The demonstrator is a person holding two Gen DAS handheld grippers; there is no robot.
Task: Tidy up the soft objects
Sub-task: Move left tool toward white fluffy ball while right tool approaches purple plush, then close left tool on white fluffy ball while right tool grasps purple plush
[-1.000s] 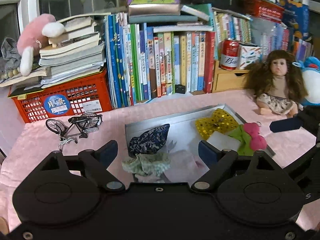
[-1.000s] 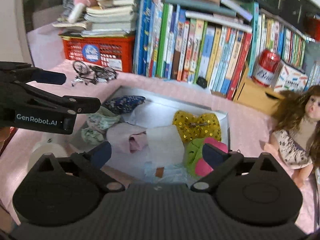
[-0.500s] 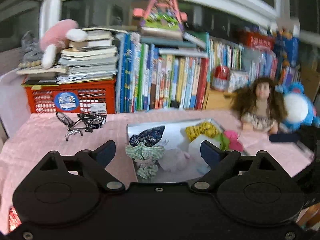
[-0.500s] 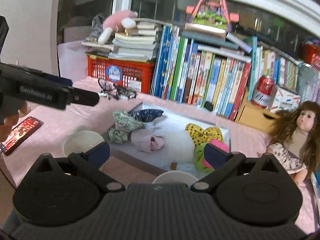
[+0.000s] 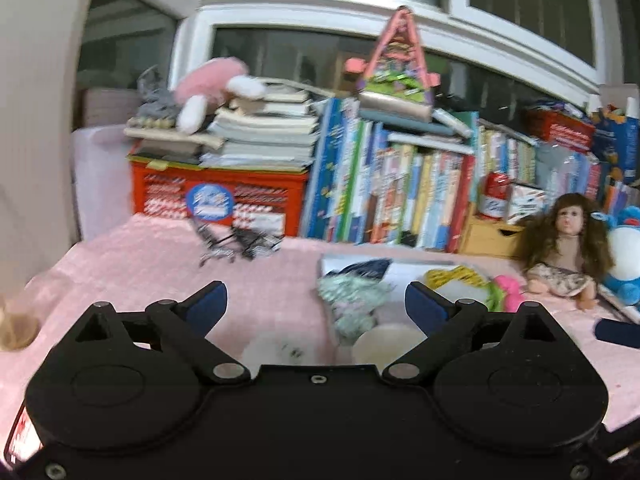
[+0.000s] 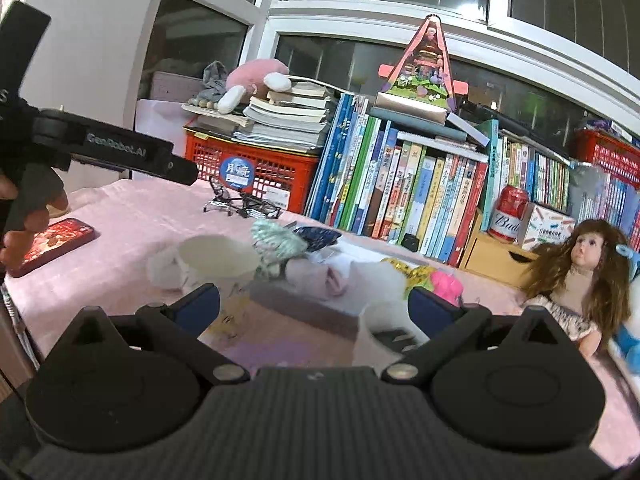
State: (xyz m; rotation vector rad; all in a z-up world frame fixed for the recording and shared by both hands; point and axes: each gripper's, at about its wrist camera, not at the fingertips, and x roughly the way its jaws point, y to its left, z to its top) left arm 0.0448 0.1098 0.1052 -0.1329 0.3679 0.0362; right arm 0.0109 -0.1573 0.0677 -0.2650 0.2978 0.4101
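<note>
Right wrist view: right gripper jaws apart, empty — soft objects heaped in the tray straight ahead; left gripper, also spread, sees them ahead-right.

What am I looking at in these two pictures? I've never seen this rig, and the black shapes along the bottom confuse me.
Those black shapes are two handheld grippers; a person holds one in each hand, and each carries a forward-looking fisheye camera. One picture comes from the left gripper, the other from the right gripper. Both have their blue-padded jaws spread apart and hold nothing. On the pink tablecloth lies a grey tray with soft fabric pieces such as a green patterned cloth and a yellow sequin bow. Two white cups stand before it. A doll sits to the right, a phone to the left.
</note>
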